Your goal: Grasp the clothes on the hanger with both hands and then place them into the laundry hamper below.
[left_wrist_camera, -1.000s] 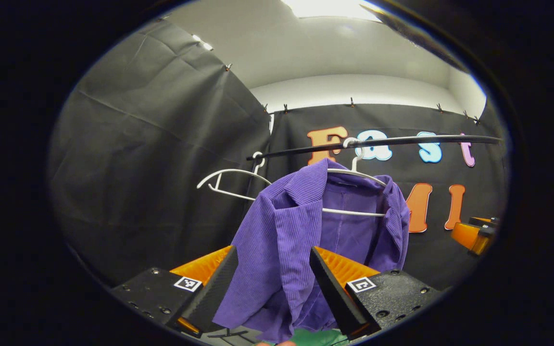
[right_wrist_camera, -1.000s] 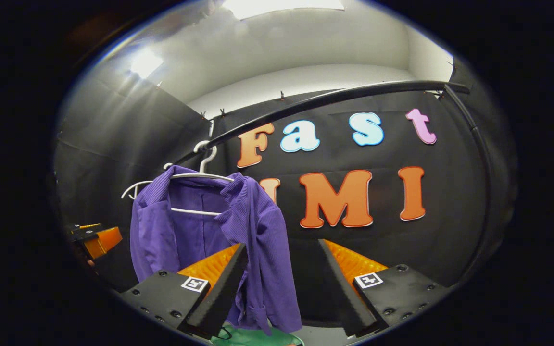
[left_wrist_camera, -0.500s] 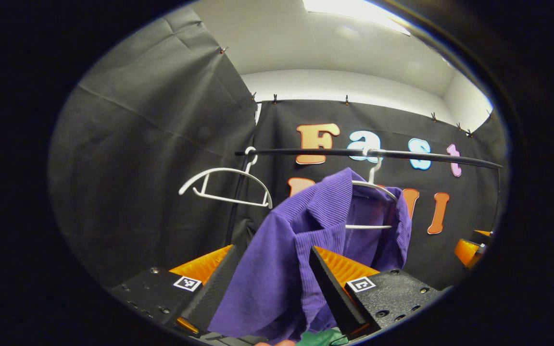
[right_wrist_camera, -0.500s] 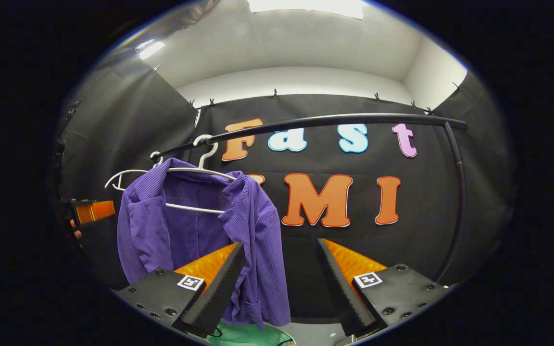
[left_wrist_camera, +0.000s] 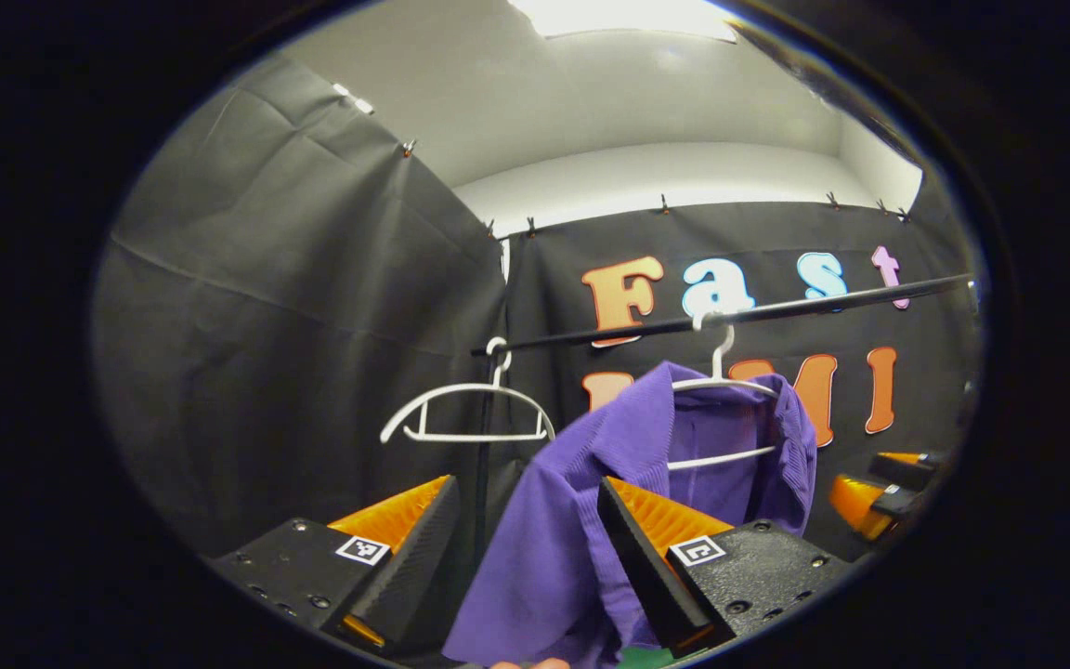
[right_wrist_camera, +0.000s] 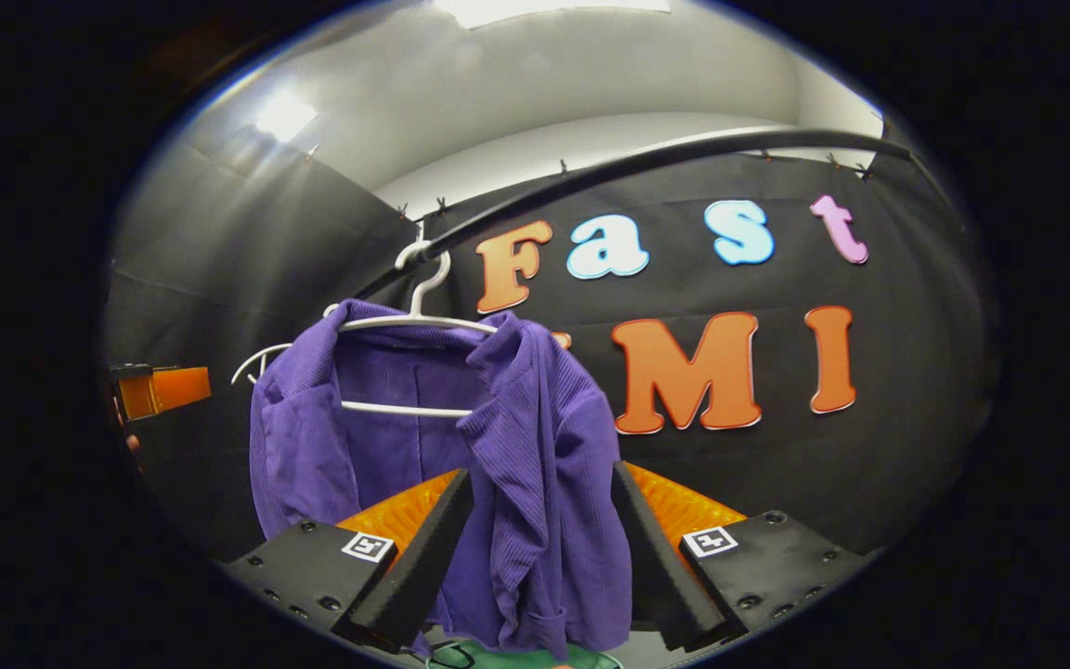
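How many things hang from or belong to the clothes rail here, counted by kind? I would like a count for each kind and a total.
White hangers: 2, one bare hanger and one loaded hanger
Purple jacket: 1, on the loaded hanger
Black rail: 1
Total: 4

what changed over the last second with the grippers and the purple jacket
The right gripper has swung toward the purple jacket, whose front edge now sits between its open jaws. The left gripper stays open around the other front edge. Nothing is gripped; the jacket still hangs on its white hanger.
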### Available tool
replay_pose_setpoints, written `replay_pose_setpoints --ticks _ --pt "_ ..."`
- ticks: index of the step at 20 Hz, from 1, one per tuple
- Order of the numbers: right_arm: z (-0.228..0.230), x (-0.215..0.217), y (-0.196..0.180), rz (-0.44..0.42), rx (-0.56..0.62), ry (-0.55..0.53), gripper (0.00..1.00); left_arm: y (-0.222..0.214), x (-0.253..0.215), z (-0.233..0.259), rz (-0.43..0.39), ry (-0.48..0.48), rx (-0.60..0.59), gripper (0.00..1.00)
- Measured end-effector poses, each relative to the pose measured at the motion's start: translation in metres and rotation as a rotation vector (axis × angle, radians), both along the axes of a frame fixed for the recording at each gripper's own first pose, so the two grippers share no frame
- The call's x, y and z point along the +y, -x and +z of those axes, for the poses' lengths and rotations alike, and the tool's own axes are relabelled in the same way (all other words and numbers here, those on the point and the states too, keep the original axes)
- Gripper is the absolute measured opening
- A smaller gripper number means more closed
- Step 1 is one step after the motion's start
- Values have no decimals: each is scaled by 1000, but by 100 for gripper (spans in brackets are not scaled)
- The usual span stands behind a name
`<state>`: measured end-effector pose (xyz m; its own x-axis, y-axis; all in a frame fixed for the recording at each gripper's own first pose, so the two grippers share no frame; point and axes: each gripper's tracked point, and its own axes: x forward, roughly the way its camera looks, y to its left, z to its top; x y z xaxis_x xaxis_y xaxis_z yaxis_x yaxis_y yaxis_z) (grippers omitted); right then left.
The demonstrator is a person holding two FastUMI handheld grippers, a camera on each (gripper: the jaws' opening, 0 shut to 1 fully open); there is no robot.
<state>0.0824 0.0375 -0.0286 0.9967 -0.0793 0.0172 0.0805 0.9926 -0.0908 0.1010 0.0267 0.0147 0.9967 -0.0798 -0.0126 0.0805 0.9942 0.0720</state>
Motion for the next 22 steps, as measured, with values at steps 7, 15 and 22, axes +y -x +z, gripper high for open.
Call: replay_pose_setpoints --ticks 7,15,22 --pt "-123 -31 -98 117 171 -98 98 35 -38 -53 124 -50 13 91" --pt "-76 -61 -69 121 102 -113 10 -7 -73 -120 0 18 118 92" --pt "-23 -70 -12 71 42 -64 14 -52 -107 -165 -52 47 126 92"
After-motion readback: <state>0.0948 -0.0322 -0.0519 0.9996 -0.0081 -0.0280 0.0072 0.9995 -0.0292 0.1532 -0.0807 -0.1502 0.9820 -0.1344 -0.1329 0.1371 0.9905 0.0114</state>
